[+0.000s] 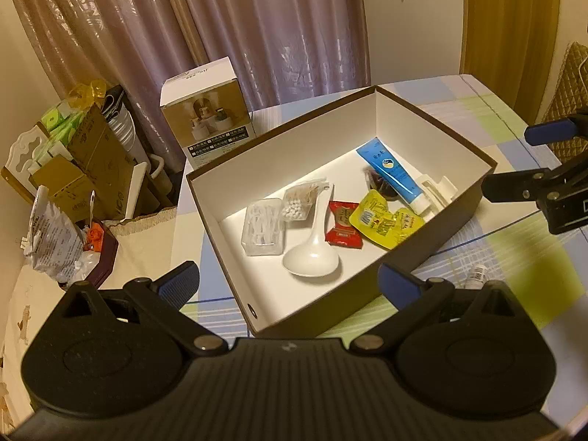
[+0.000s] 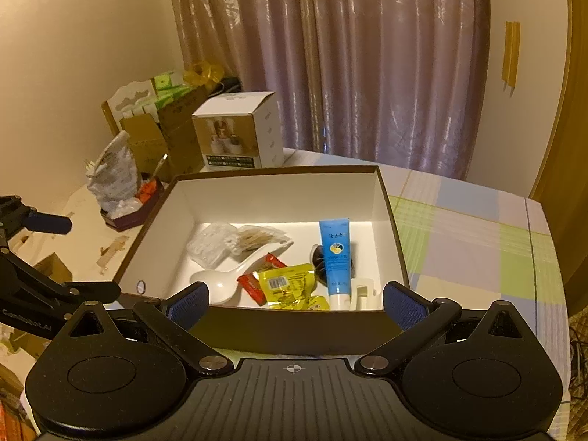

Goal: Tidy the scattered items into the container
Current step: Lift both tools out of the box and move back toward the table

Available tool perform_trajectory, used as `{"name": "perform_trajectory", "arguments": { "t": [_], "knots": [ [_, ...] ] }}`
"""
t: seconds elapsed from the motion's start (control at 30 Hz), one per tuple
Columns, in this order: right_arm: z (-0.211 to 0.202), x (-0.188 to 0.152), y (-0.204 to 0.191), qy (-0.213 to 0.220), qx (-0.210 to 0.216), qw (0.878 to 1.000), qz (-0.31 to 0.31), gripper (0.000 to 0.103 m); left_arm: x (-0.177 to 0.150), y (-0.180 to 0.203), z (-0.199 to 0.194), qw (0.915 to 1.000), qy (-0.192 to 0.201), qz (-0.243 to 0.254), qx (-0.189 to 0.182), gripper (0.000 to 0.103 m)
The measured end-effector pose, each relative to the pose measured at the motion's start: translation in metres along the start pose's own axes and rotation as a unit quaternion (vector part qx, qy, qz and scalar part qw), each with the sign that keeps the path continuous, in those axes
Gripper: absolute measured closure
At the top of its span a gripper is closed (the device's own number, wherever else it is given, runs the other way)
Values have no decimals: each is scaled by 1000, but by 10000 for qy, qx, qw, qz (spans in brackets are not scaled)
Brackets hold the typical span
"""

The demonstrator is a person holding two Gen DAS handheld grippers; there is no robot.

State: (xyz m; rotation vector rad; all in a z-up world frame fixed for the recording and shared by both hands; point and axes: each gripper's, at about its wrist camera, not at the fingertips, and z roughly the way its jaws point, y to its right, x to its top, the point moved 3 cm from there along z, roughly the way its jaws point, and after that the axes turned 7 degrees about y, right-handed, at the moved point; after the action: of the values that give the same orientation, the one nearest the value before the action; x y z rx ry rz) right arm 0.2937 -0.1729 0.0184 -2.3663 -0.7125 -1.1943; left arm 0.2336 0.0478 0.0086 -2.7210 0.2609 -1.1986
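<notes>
On the checked cloth of the counter point(image 1: 514, 253) sits the open box point(image 1: 455, 202), brown outside and white inside, and both claws hang just short of its near wall. The left claw point(image 1: 290, 283) stands wide, its blue pads point(image 1: 398, 284) spread well apart with nothing between them and nothing touched. The right claw point(image 2: 296, 303) is likewise wide and empty, its pads point(image 2: 402, 307) framing the box's near edge without meeting it (its fingers also show at the right margin of the left view).

Inside the box lie a clear plastic case point(image 1: 262, 226) of white picks, a bag of cotton swabs point(image 1: 299, 200) just beside it, and a white spoon point(image 1: 312, 253) whose handle runs up along the swabs. To the right come a red sachet point(image 1: 343, 228), a yellow packet point(image 1: 386, 222) overlapping its edge, a blue tube point(image 1: 393, 172) with a white cap, a dark item point(image 1: 380, 185) partly under the tube, and a white clip point(image 1: 439, 191) against the wall.

One small white bottle point(image 1: 476, 275) lies on the cloth outside the box, near the left claw's right finger.
</notes>
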Motion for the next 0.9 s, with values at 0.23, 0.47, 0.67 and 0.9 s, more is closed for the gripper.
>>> {"name": "perform_trajectory", "arguments": {
  "t": [0.23,0.47,0.67,0.9],
  "knots": [
    [-17,-7,2,59,55,10000,35,0,-6,6,-12,9999,16,-149,20,1],
    [-39,-18,14,167,70,9997,151,0,-19,14,-27,9995,34,-308,-75,1],
    [-55,-38,32,88,-85,9996,251,0,-38,25,-32,9991,3,-370,-212,1],
    [-54,-76,43,-271,-172,9985,443,0,-68,37,-25,9983,-231,-412,-327,1]
  ]
}}
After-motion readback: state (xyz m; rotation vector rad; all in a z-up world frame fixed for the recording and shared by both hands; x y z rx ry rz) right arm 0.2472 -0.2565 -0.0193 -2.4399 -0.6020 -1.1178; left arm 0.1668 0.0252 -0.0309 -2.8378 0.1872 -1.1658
